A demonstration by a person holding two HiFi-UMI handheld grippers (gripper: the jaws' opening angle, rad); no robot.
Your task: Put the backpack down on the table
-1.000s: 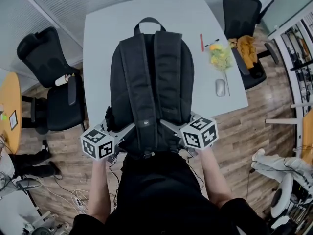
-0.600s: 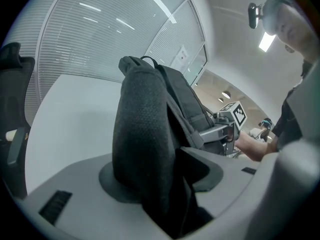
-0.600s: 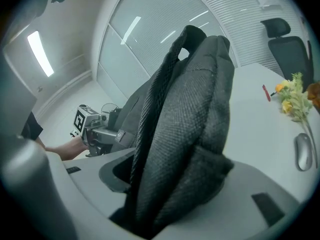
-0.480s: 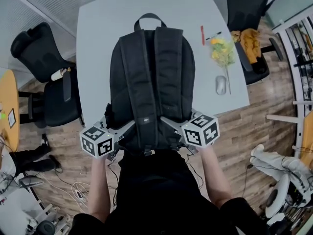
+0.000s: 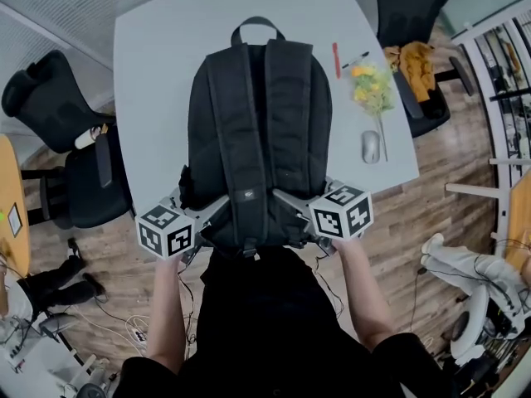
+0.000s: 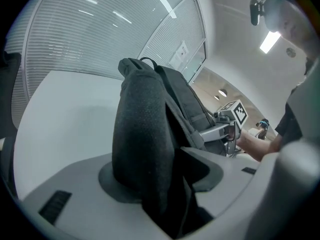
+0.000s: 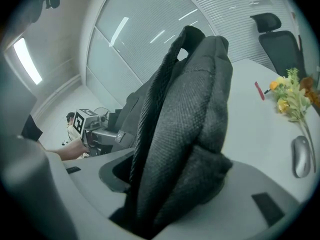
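Observation:
A black backpack (image 5: 259,131) is over the pale grey table (image 5: 158,56), strap side up, top handle pointing away from me. Its bottom end hangs by the table's near edge. My left gripper (image 5: 214,215) is shut on the lower left side of the backpack (image 6: 145,134), with fabric bunched between its jaws. The right gripper (image 5: 289,204) is likewise shut on the lower right side of the backpack (image 7: 190,119). Each gripper view shows the other gripper across the bag: the right gripper (image 6: 226,128) and the left gripper (image 7: 94,129). Whether the bag rests on the table, I cannot tell.
On the table to the right of the bag lie a red pen (image 5: 336,59), a bunch of yellow flowers (image 5: 372,89) and a mouse (image 5: 370,147). Black office chairs stand at the left (image 5: 75,164) and far right (image 5: 411,15), the latter with an orange cloth (image 5: 417,65). Cables lie on the wooden floor.
Both grippers have carried the backpack a little farther out over the table and lower. Both grips are unchanged.

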